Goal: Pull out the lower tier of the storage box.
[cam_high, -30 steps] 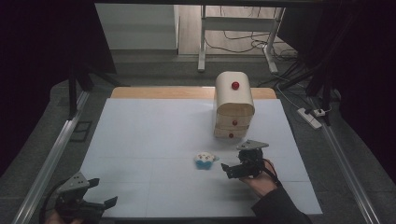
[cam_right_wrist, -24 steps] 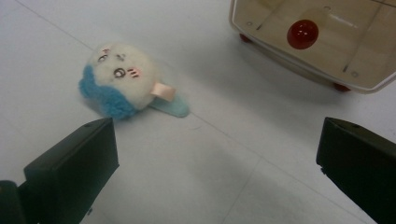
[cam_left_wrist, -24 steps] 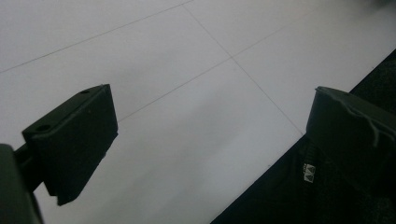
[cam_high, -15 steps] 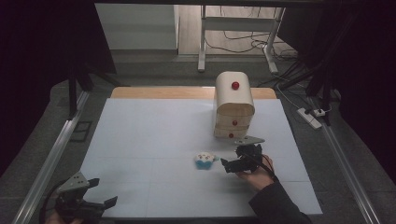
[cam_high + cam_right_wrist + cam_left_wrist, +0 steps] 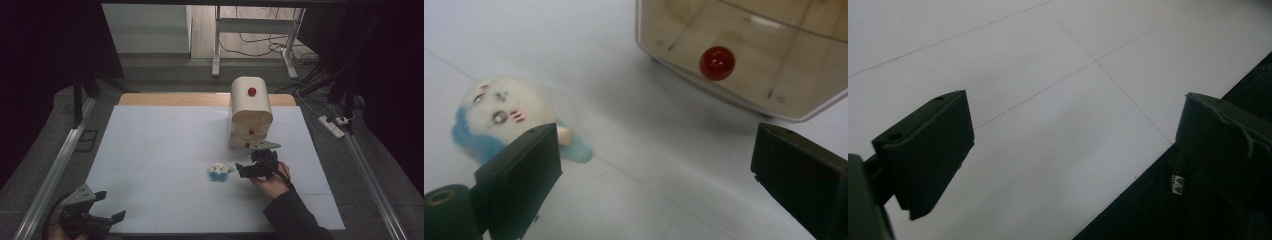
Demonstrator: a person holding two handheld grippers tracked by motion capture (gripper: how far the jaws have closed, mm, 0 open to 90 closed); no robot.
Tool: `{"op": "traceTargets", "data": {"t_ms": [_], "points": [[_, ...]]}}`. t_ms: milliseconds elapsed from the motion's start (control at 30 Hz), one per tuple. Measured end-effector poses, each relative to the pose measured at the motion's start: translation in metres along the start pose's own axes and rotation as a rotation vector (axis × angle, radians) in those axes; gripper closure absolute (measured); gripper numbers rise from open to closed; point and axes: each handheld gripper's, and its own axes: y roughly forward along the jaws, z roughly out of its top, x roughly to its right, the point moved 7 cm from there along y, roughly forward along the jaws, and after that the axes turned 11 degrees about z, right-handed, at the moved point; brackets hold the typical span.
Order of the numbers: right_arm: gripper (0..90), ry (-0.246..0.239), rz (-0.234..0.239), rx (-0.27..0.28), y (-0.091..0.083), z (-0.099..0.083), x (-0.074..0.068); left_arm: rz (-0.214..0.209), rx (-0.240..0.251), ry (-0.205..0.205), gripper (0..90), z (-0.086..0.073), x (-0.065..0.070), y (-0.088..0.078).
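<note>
Plush toy (image 5: pixel 219 172), small, white and blue, lies on the white surface (image 5: pixel 160 145) just left of the right gripper (image 5: pixel 246 169) with its jaws wide and empty, near the drawer box (image 5: pixel 250 112), and looks light and squashy, best pinched across its round body.

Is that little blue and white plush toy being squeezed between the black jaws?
No, the plush toy lies free on the white mat, beside the open right gripper.

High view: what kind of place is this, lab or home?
Likely a lab recording rig, not a home: a white gridded mat on a table framed by metal rails, cables on the floor behind, and a power strip alongside.
</note>
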Motion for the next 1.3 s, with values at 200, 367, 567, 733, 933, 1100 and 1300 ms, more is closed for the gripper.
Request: {"op": "traceTargets", "data": {"t_ms": [200,367,567,733,933,1100,1300], "points": [[13.0,-0.001,-0.024,0.021,0.003,0.006,0.006,-0.004,-0.002,0.004,2.7,0.0,0.0,0.0],[18.0,-0.009,-0.04,0.02,0.006,0.01,0.01,-0.005,-0.001,0.003,2.8,0.0,0.0,0.0],[26.2,-0.018,-0.056,0.023,0.007,0.013,0.013,-0.008,-0.001,0.005,2.8,0.0,0.0,0.0],[33.4,-0.02,-0.072,0.023,0.009,0.015,0.016,-0.01,-0.003,0.007,2.9,0.0,0.001,0.0],[46.4,-0.009,-0.078,0.03,0.01,0.018,0.019,-0.012,-0.004,0.008,3.0,0.0,0.001,0.0],[57.0,0.0,-0.08,0.042,0.01,0.021,0.022,-0.012,-0.005,0.011,3.1,0.0,0.001,0.0],[66.4,0.007,-0.085,0.028,0.013,0.021,0.023,-0.014,-0.008,0.013,3.1,0.0,0.001,0.0]]}}
